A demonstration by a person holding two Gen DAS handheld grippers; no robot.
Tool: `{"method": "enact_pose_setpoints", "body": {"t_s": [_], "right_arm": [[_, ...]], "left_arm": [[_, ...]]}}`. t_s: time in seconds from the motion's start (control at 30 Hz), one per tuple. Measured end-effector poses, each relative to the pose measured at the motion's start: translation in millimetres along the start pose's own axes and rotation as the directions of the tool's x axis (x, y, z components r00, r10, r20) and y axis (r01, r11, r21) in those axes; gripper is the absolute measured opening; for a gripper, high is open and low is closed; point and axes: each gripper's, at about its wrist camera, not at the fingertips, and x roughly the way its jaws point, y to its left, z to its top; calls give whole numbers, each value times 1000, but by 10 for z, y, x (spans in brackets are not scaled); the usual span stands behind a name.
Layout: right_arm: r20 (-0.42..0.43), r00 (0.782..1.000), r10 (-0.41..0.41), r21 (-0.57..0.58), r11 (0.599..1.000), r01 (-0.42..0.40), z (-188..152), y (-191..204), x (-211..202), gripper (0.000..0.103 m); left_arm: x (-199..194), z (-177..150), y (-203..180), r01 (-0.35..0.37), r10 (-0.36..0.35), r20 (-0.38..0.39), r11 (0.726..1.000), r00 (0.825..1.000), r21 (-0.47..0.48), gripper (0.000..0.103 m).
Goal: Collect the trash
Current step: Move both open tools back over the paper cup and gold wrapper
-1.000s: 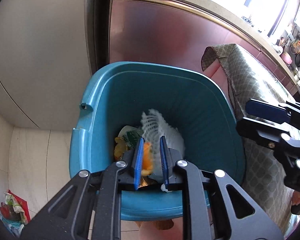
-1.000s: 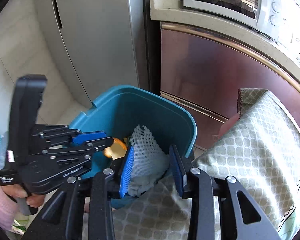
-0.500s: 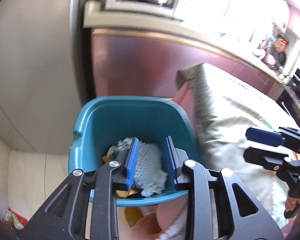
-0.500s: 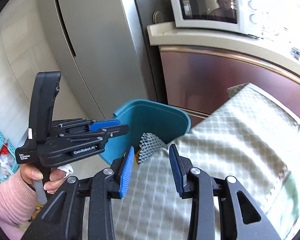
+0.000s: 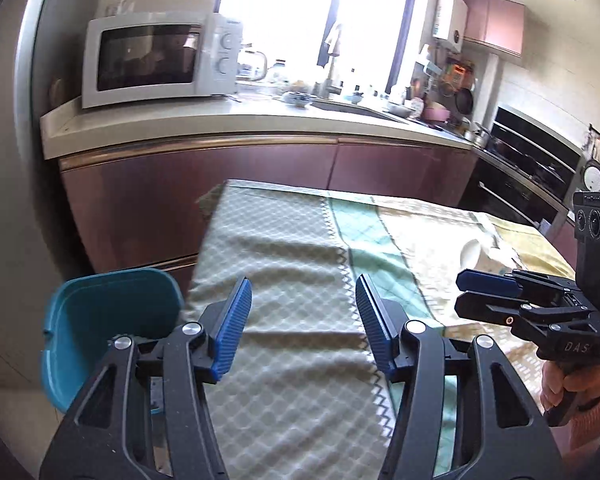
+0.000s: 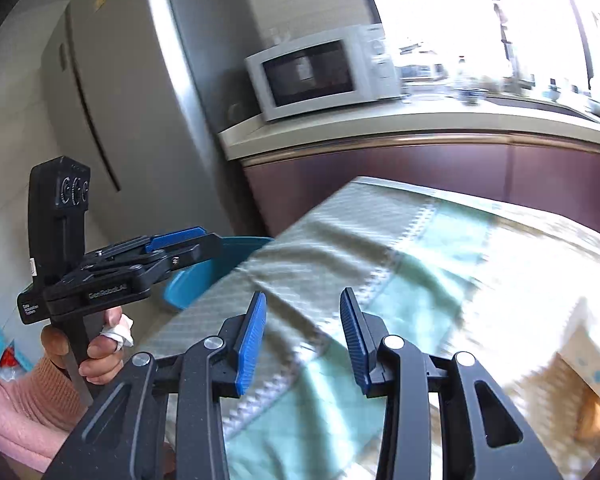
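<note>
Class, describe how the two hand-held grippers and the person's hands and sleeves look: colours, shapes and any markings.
Both the left gripper and right gripper are black angular frames with silver rivets and ribbed blue finger pads. The left one's body carries white "GenRobot.AI" lettering and a small white label. The left hand has a white wrap on one finger. Both sleeves are pink knit.

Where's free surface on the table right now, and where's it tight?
Free: the tablecloth from the corner above the teal bin across the green stripe. Tight: the far right end, with a white object near the right gripper. The left gripper is open, empty.
</note>
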Motion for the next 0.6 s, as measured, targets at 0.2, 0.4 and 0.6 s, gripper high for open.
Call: {"method": "enact_pose_setpoints", "body": {"t_s": [0.2, 0.4, 0.6], "right_arm": [[42, 989, -144, 134, 981, 138, -243, -595, -522, 37], [56, 962, -267, 258, 935, 245, -450, -1157, -894, 39], [55, 929, -365, 348, 879, 325, -629, -1613, -1156, 44]], "left_arm": [[319, -48, -747, 123, -119, -60, 990, 991, 74, 54], [678, -36, -1337, 208, -194, -119, 970, 974, 122, 54], [1021, 26, -1723, 247, -223, -169, 958, 960, 142, 54]]}}
